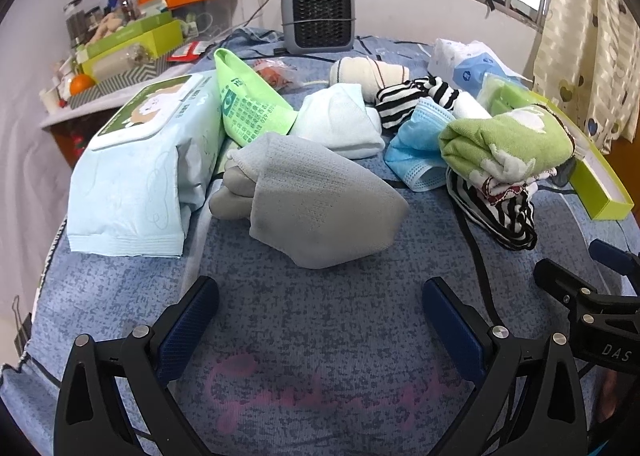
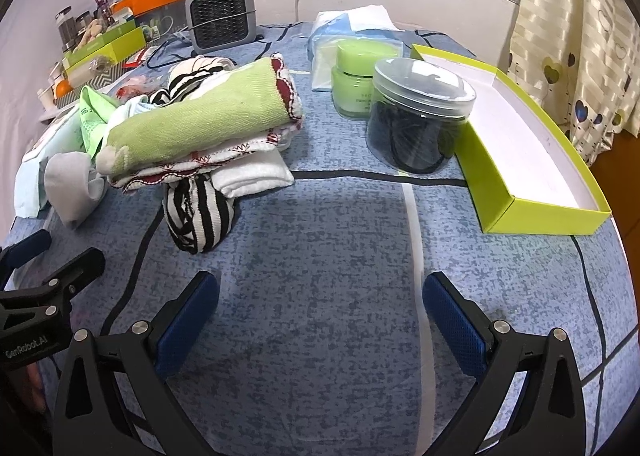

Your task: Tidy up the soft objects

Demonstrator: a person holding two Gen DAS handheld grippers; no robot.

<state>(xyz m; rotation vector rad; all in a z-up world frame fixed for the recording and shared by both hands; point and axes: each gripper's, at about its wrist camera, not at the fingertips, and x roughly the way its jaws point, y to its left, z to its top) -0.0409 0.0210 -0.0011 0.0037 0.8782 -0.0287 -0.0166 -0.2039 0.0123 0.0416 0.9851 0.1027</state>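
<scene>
Soft things lie in a heap on the blue cloth. A grey sock (image 1: 320,200) lies nearest my left gripper (image 1: 320,308), which is open and empty just in front of it. Behind are a pale blue sock (image 1: 344,124), a striped sock (image 1: 416,94), a blue face mask (image 1: 416,152) and a folded green towel (image 1: 508,144). In the right wrist view the green towel (image 2: 200,116) rests on white cloth (image 2: 252,172) and a striped sock (image 2: 200,212). My right gripper (image 2: 320,312) is open and empty over bare cloth, right of the pile.
A wet-wipes pack (image 1: 148,172) and green pouch (image 1: 248,104) lie at left. An open lime box (image 2: 532,152), a dark clear jar (image 2: 420,116) and a green jar (image 2: 360,80) stand at right. A grey fan heater (image 1: 318,16) stands at the back. A cluttered shelf (image 1: 120,44) is far left.
</scene>
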